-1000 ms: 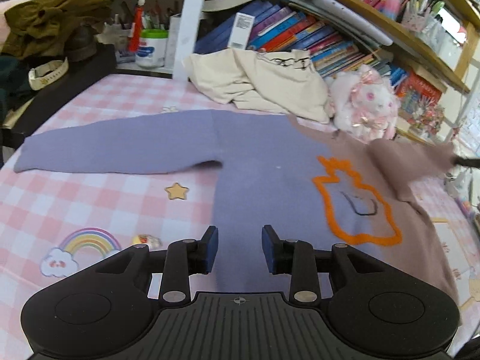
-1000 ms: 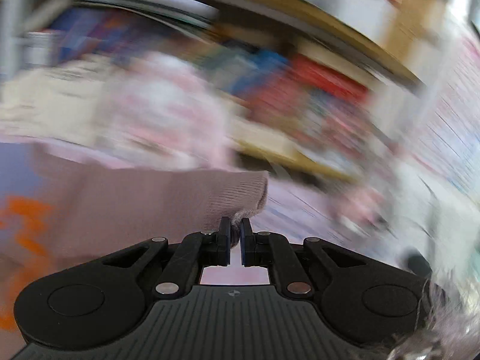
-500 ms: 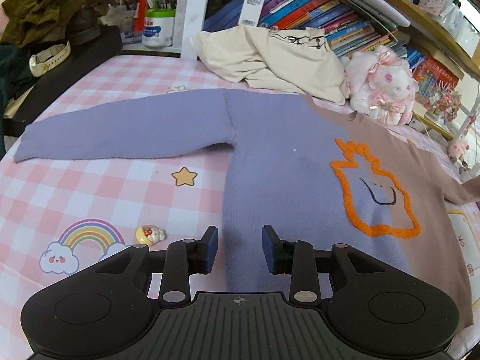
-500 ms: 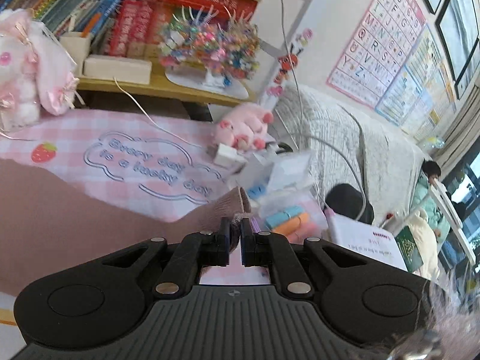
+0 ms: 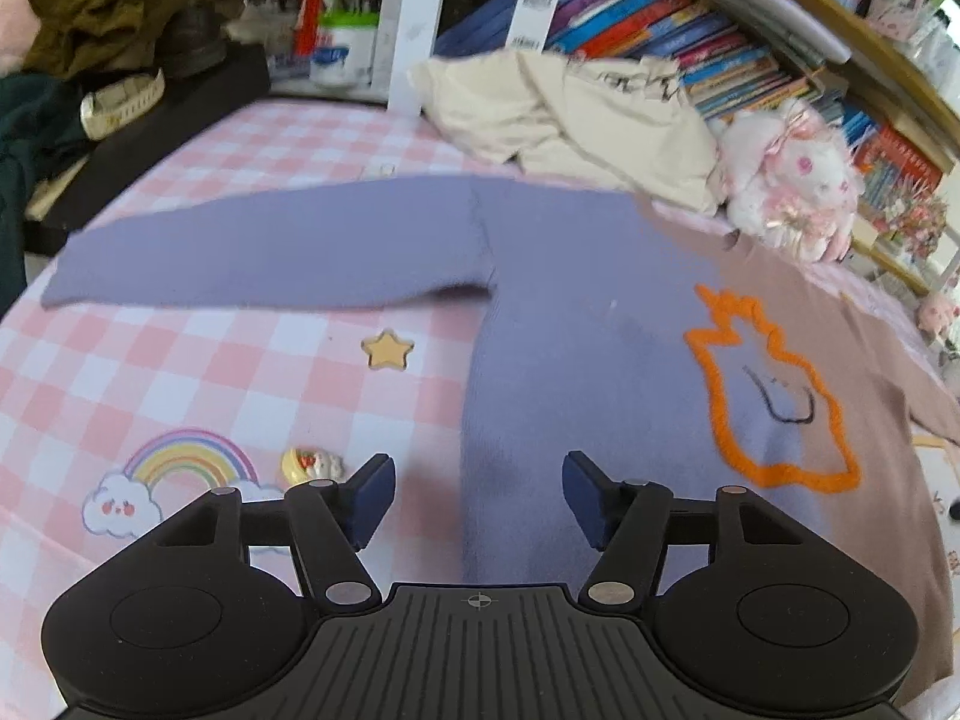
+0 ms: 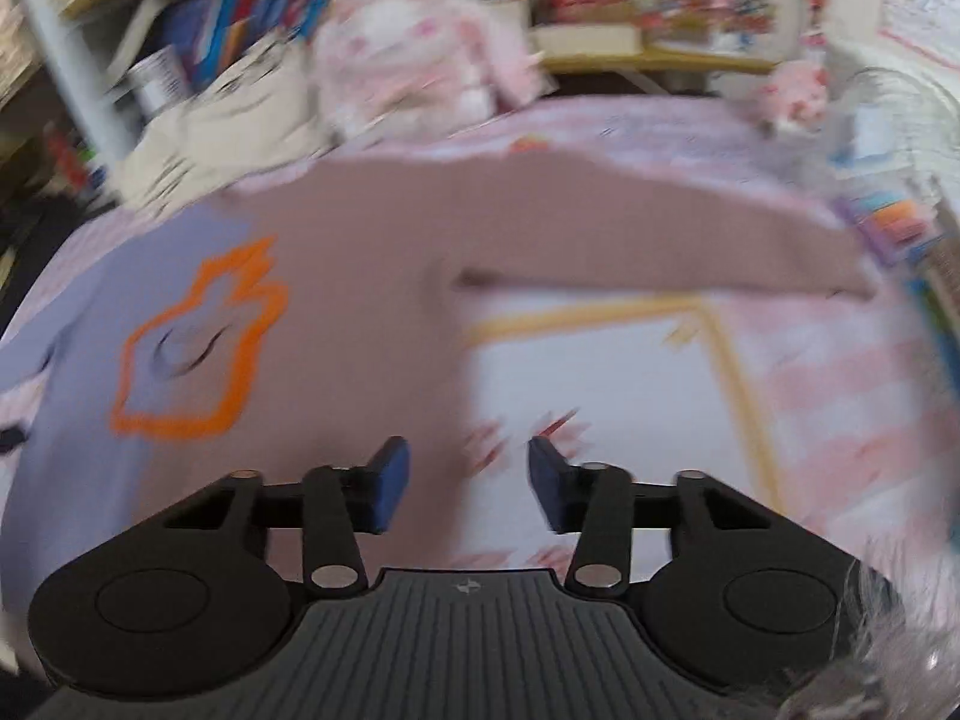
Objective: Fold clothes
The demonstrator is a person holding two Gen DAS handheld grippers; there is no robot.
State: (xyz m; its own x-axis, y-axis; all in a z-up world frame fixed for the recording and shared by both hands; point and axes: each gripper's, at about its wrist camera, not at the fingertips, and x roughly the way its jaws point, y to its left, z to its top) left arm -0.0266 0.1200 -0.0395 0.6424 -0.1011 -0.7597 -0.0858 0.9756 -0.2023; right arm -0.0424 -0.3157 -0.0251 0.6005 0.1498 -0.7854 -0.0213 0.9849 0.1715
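Sweater work first, from my grippers outward: my right gripper (image 6: 468,483) now stands with its jaws wide apart and nothing between them, where half a second ago it was pinched on the mauve cuff. My left gripper (image 5: 477,498) has spread wider than before and also carries nothing; its jaws hover over the lower hem on the purple side. The right wrist view is smeared by motion, so fine detail there is lost.

The sweater (image 5: 588,312) lies flat, face up, on the pink checked tablecloth (image 5: 180,372), with its orange outlined figure (image 5: 768,396) showing. Its long axis runs side to side across the table, sleeve tip to sleeve tip: the purple sleeve (image 5: 258,252) reaches out to my left, and the mauve sleeve (image 6: 660,234) now lies stretched out to my right, released. The neck points away from me toward the bookshelf (image 5: 690,42), and the hem is nearest me. Beyond the collar sit a cream garment (image 5: 576,114) and a pink plush toy (image 5: 786,174).
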